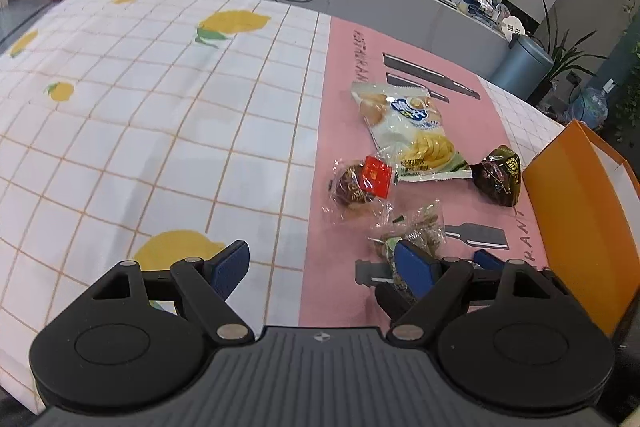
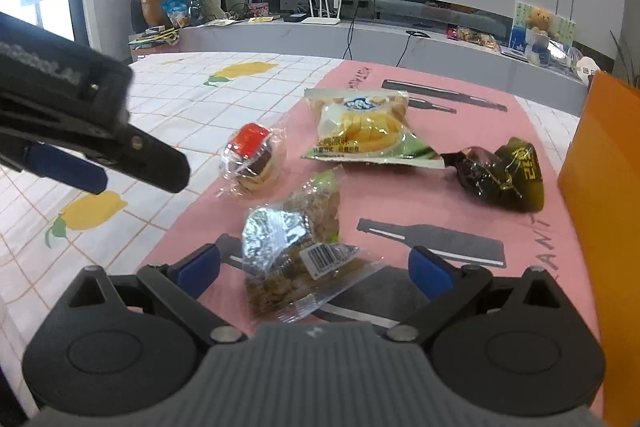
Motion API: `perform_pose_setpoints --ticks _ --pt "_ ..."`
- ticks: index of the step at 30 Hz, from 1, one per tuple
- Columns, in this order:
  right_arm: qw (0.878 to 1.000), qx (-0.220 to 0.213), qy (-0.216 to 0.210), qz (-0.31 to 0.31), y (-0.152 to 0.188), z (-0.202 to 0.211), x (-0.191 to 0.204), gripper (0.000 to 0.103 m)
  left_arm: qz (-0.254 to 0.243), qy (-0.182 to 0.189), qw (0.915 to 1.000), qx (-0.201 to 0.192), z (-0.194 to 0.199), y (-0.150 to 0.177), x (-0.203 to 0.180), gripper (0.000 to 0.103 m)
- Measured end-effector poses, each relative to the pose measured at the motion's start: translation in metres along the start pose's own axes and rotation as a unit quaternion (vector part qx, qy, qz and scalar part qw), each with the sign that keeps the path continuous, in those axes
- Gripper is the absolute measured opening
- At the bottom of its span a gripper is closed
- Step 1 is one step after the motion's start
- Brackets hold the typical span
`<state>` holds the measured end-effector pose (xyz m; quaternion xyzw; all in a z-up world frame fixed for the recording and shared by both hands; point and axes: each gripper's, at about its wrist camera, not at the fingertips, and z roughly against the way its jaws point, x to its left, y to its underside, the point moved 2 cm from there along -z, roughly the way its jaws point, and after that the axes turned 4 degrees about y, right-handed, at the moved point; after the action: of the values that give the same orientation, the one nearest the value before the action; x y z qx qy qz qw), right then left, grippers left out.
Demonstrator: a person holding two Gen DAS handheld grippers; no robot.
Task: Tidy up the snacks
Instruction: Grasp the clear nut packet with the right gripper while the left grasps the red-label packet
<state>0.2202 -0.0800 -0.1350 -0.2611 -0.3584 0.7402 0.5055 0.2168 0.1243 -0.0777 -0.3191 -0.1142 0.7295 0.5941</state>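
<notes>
Four snacks lie on the pink mat [image 2: 460,147]. They are a yellow-and-green chip bag [image 2: 364,127] [image 1: 412,131], a clear-wrapped cake with a red label [image 2: 252,159] [image 1: 360,183], a dark brown wrapped snack [image 2: 504,175] [image 1: 500,175], and a clear packet of brown bits with foil and a barcode [image 2: 296,255] [image 1: 416,223]. My right gripper [image 2: 316,269] is open and straddles the clear packet; its pads stand apart from it. My left gripper [image 1: 320,267] is open and holds nothing, hovering over the mat's left edge. It shows at the left of the right wrist view [image 2: 140,183]. Its right finger hides part of the packet.
An orange paper bag [image 1: 580,207] [image 2: 600,187] stands upright at the mat's right edge. A white cloth with lemons [image 1: 140,107] covers the table to the left. Behind the table runs a low grey bench [image 2: 360,39] with a router, cables and boxes.
</notes>
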Motion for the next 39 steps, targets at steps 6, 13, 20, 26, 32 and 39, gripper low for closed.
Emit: perform_pose_setpoints --ticks 6,13,20,26,32,39 --pt "1.0 -0.01 0.001 0.007 -0.001 -0.001 0.002 0.081 0.01 0.014 0.9999 0.001 0.001 0.001 0.0 0.096" --pt "1.0 -0.013 0.005 0.0 -0.005 -0.002 -0.002 0.068 0.001 0.013 0.9999 0.001 0.0 0.004 -0.005 0.096" --pt "0.999 -0.018 0.03 -0.023 -0.003 0.002 -0.013 0.059 -0.007 0.021 0.9997 -0.002 -0.003 0.001 -0.017 0.096" --pt "0.998 -0.02 0.045 -0.026 0.0 0.003 -0.019 0.058 -0.056 0.002 0.9981 -0.024 -0.009 -0.005 -0.038 0.096" --pt "0.998 -0.021 0.05 -0.019 0.002 0.005 -0.021 0.058 -0.068 -0.014 0.9971 -0.031 -0.026 -0.02 -0.044 0.096" --pt "0.998 -0.018 0.045 -0.026 0.002 0.003 -0.023 0.058 -0.076 -0.029 0.9965 -0.023 -0.05 -0.033 -0.045 0.096"
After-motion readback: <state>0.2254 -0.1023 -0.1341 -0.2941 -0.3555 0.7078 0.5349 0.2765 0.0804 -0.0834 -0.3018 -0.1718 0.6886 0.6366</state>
